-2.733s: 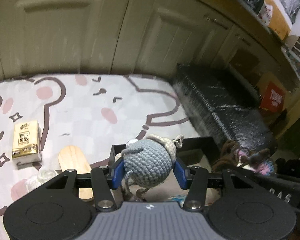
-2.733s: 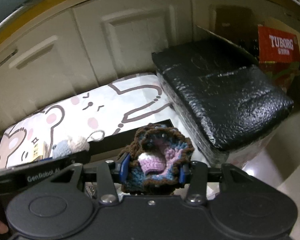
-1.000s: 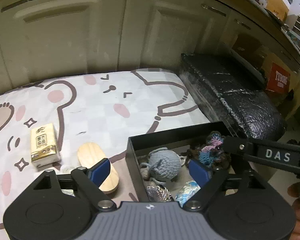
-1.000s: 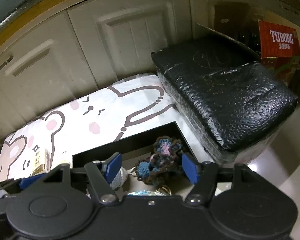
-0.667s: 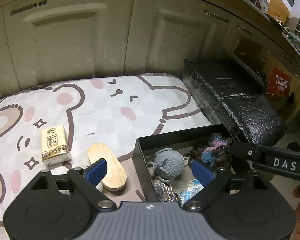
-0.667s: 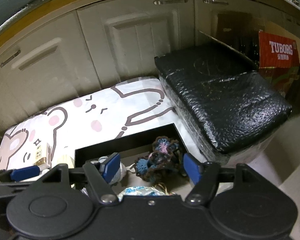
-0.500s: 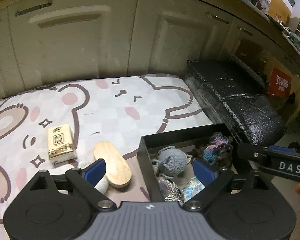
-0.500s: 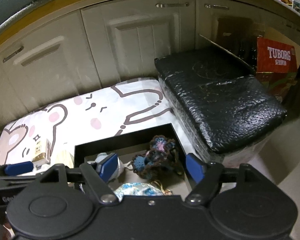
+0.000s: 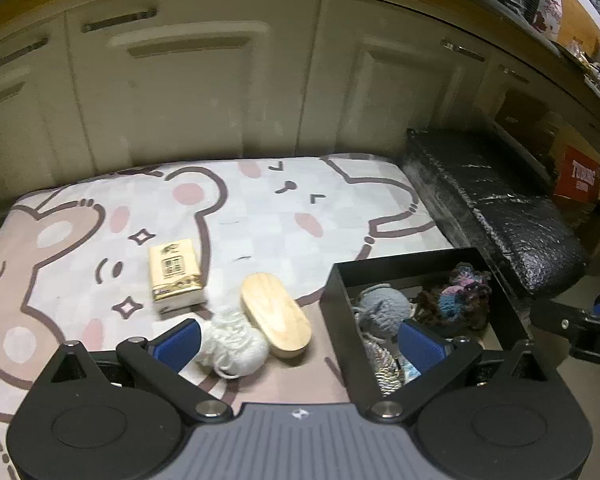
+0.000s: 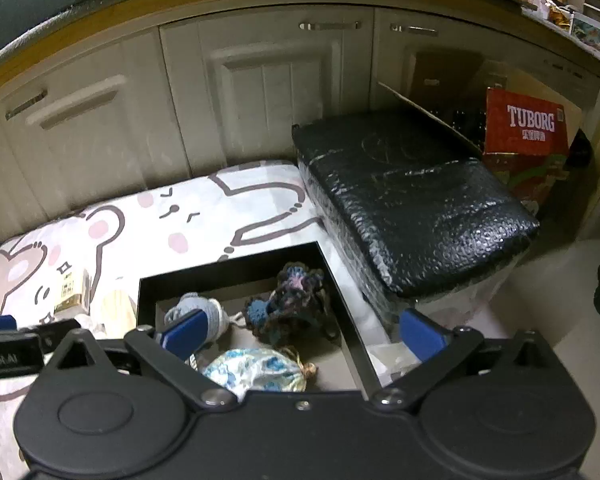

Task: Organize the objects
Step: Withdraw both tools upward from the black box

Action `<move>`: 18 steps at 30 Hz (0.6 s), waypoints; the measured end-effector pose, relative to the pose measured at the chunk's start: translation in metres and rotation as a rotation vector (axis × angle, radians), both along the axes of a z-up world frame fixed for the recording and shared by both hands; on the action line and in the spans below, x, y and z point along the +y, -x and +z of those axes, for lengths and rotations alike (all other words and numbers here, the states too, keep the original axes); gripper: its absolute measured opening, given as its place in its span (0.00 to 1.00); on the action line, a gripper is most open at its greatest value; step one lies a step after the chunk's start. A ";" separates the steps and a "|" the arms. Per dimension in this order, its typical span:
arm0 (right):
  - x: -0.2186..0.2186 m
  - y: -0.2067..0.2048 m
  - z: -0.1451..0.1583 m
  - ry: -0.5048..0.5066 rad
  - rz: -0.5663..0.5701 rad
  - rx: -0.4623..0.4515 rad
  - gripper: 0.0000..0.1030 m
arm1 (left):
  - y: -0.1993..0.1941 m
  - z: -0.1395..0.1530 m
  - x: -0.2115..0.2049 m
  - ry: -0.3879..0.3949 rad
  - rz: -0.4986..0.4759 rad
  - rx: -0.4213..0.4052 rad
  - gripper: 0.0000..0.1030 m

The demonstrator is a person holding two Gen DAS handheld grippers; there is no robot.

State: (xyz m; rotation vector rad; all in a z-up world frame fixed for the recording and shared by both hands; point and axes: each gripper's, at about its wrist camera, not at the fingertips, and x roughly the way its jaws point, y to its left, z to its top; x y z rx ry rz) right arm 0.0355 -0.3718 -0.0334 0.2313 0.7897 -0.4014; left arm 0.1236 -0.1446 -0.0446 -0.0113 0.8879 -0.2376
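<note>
Crochet toys [image 9: 384, 310] in box [image 9: 408, 266], brush [image 9: 275, 320] left of box, on mat [image 9: 240, 216]

The room is dim and yellowish, lit from somewhere overhead. The pale bear-print mat [image 9: 260, 216] takes most of the light, while the black box [image 10: 228, 270] stays deep in shadow inside. Soft glare streaks the shiny black wrapped block [image 10: 412, 204]. Both views bulge, bending the cupboard doors [image 9: 188, 92] near the edges, and corners go black. Everything looks slightly soft and grainy.

A home kitchen floor: cream cabinet doors [image 9: 188, 92], bear-print mat [image 9: 260, 216], beer carton [image 10: 526, 128].
</note>
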 end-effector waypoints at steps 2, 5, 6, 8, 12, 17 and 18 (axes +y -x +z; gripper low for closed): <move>0.001 0.002 0.000 -0.001 0.004 0.013 1.00 | 0.003 0.003 0.004 -0.003 0.009 -0.005 1.00; 0.005 0.004 0.000 0.007 0.003 0.029 1.00 | 0.008 0.007 0.011 -0.010 0.018 -0.011 1.00; 0.006 0.004 0.000 0.012 0.001 0.031 1.00 | 0.009 0.008 0.014 -0.012 0.021 -0.012 1.00; 0.008 0.004 0.000 0.010 0.001 0.028 1.00 | 0.011 0.009 0.018 -0.017 0.029 -0.015 1.00; 0.017 0.001 0.001 0.007 0.013 0.030 1.00 | 0.015 0.012 0.034 -0.023 0.059 -0.018 1.00; 0.036 -0.007 0.003 0.004 0.050 0.025 1.00 | 0.018 0.014 0.057 -0.022 0.100 -0.016 1.00; 0.040 -0.009 0.003 0.004 0.055 0.026 1.00 | 0.019 0.014 0.062 -0.022 0.110 -0.016 1.00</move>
